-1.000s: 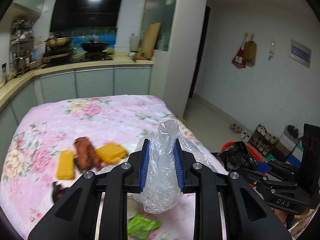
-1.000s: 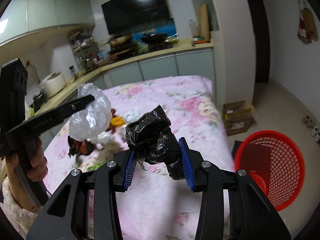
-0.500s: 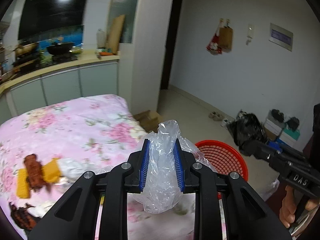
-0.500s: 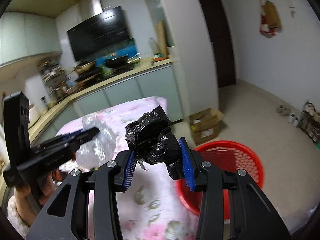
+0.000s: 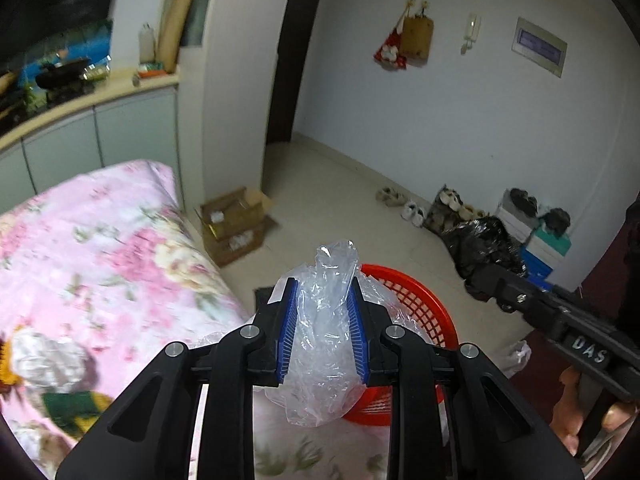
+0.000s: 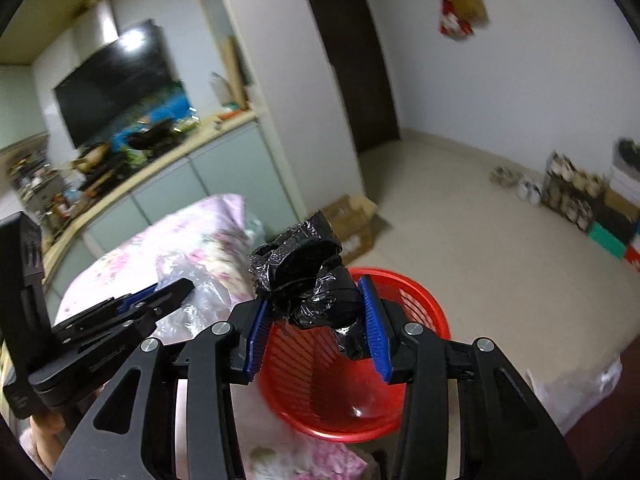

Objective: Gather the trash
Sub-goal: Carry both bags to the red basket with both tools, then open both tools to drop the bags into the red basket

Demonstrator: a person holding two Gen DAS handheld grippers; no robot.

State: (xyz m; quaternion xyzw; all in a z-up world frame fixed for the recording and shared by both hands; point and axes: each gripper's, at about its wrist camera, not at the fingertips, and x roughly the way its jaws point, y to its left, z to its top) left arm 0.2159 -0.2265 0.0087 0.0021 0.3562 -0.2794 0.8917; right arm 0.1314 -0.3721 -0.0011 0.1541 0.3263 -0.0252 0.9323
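- Left wrist view: left gripper (image 5: 322,330) jaws clamp a clear plastic bag (image 5: 326,344) above the red basket (image 5: 430,320).
- Right gripper (image 6: 314,328) jaws clamp a black plastic wad (image 6: 312,280) over the basket's near rim.

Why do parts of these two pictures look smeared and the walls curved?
Left wrist view: the clear plastic bag is sharp, the floral cloth smeared. Right wrist view: the black bag is crisp, the counter and the red basket streaked. Both fisheye views bend walls and darken corners.
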